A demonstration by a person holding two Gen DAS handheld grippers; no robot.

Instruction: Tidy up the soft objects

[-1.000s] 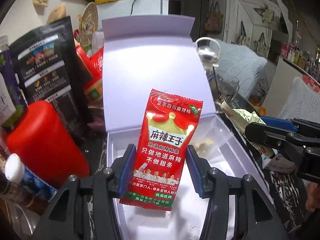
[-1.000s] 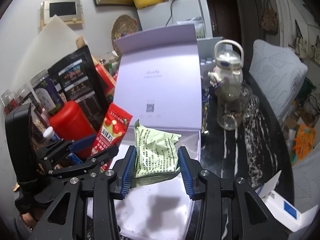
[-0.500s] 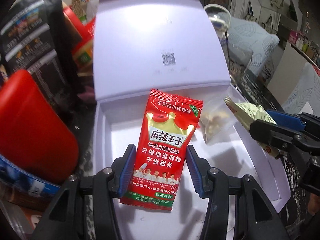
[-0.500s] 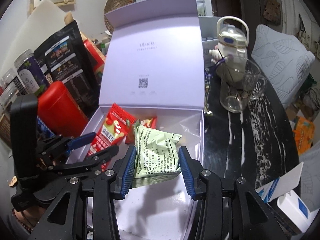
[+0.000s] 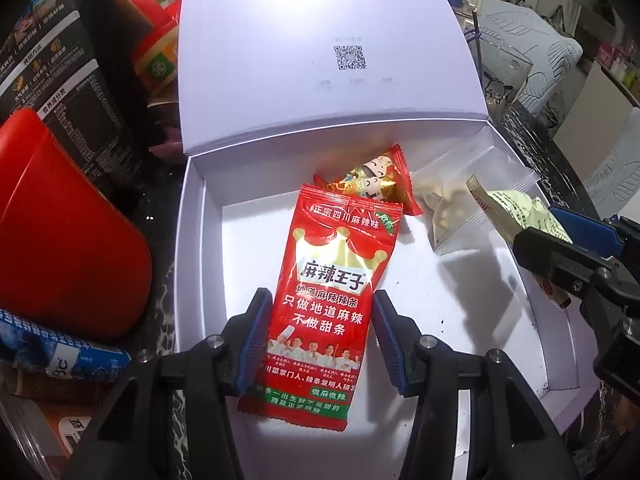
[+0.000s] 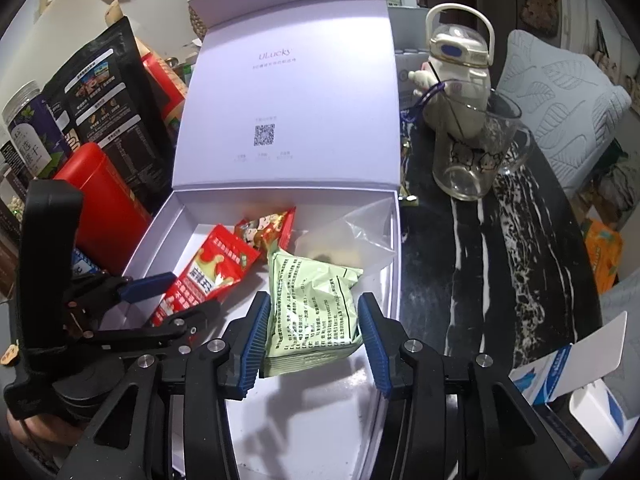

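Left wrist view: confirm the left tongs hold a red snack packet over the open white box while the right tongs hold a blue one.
Wrong colour: the right tongs hold a pale green snack packet, as the right wrist view shows. The left tongs do hold the red snack packet over the open white box.

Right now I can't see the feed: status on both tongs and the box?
Left tongs shut on red snack packet. Right tongs shut on green packet. Both over open white box; small red packet and clear bag already inside.

We see bare box floor [image 6: 304,420] nearest us (lid [image 6: 288,92] walls the back); red canister [image 5: 60,240] crowds left.
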